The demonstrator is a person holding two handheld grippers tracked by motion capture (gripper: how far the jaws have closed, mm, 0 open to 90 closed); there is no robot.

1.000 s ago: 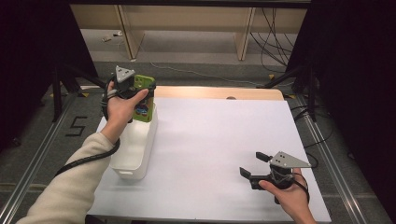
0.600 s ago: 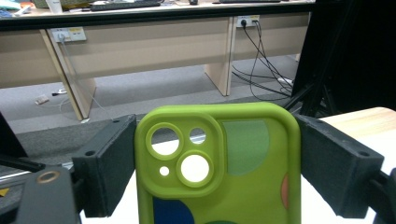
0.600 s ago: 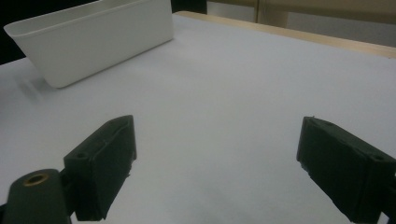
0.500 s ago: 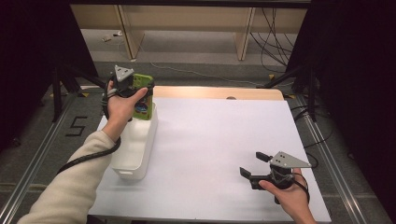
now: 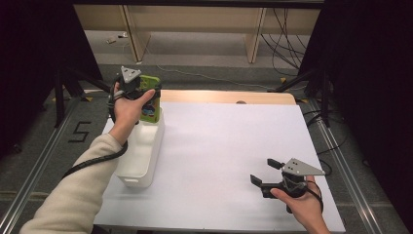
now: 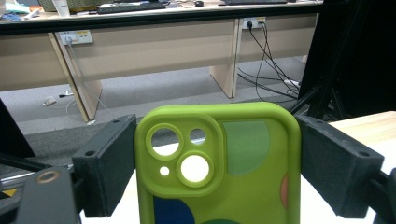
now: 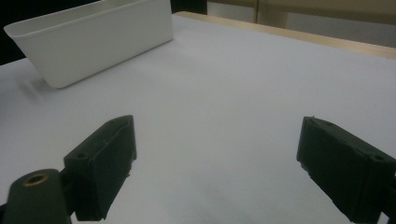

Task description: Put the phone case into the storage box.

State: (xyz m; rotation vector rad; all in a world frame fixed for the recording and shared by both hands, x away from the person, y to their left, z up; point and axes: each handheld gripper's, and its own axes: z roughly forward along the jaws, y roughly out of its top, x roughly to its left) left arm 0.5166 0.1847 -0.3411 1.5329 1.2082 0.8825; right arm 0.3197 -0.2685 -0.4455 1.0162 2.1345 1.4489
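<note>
Two grippers apart: left gripper [image 5: 146,95] clamped on lime-green rubbery phone case [image 6: 219,163], held upright above far end of white rectangular plastic bin [image 5: 141,151]; right gripper [image 5: 265,176], jaws spread and unladen, low over white surface [image 5: 224,141], well right of bin.

White table [image 5: 229,146]; white bin [image 5: 141,151] on left edge.
</note>
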